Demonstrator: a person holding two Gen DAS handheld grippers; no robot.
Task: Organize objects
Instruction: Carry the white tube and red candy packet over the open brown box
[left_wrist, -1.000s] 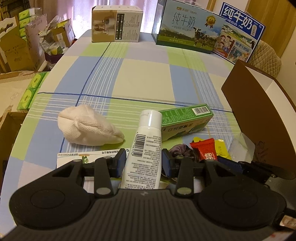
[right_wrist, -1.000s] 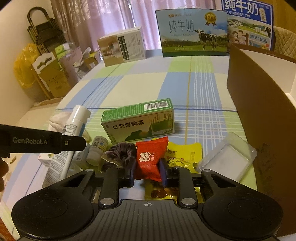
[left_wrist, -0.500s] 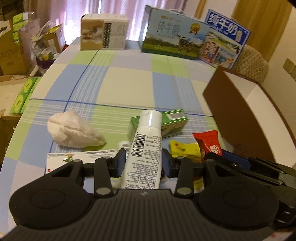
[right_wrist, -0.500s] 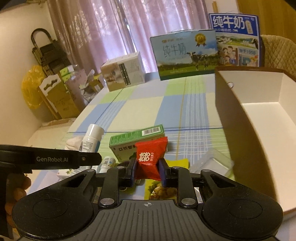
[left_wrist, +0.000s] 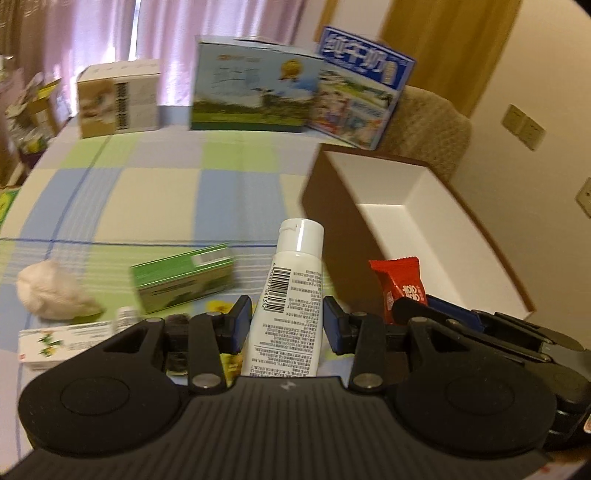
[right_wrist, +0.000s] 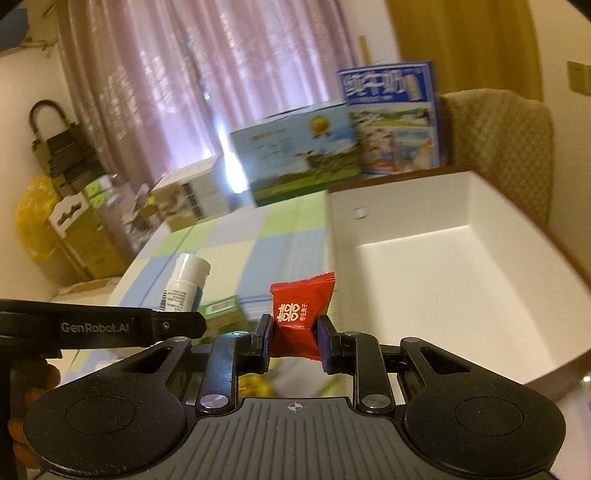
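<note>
on the far left of the table (left_wrist: 155, 199), spread with a smooth checked cloth of blue, green and cream squares, lies one crumpled white cloth wad (left_wrist: 50, 295), soft and lumpy. just in front of it sits one flat white carton (left_wrist: 62, 341) with small green and yellow printing too blurred to read. to its right one long green carton (left_wrist: 184, 278) lies on its side, a white barcode label on its top face. beside that, a small white-capped vial (left_wrist: 125, 317) stands low, mostly hidden.

at the middle, the left gripper (left_wrist: 284, 326) has its blue-padded fingers (left_wrist: 239, 325) pinching one white plastic bottle (left_wrist: 291, 295), a smooth cylinder with a round cap, a barcode and dense small print that cannot be read; it is held clear of the table, cap pointing away. in the right wrist view the arm of this gripper reads "genrobot.ai".

right of the bottle, the right gripper (right_wrist: 291, 341) has its fingers (right_wrist: 263, 338) pressed tight on one red candy packet (right_wrist: 297, 319), a glossy crinkled pillow wrapper with crimped ends and a white double-happiness sign; it is held up at the near edge of the box.

further right stands one open rectangular box (right_wrist: 436, 258), brown card outside, plain matte white inside, with a small round hole in its left wall.

along the far edge stand three printed cartons: a beige and white one (left_wrist: 118, 99), a milk carton (left_wrist: 255, 85) with a meadow picture and gold seal, and a blue one (left_wrist: 364, 88) with large white chinese characters, blurred.
</note>
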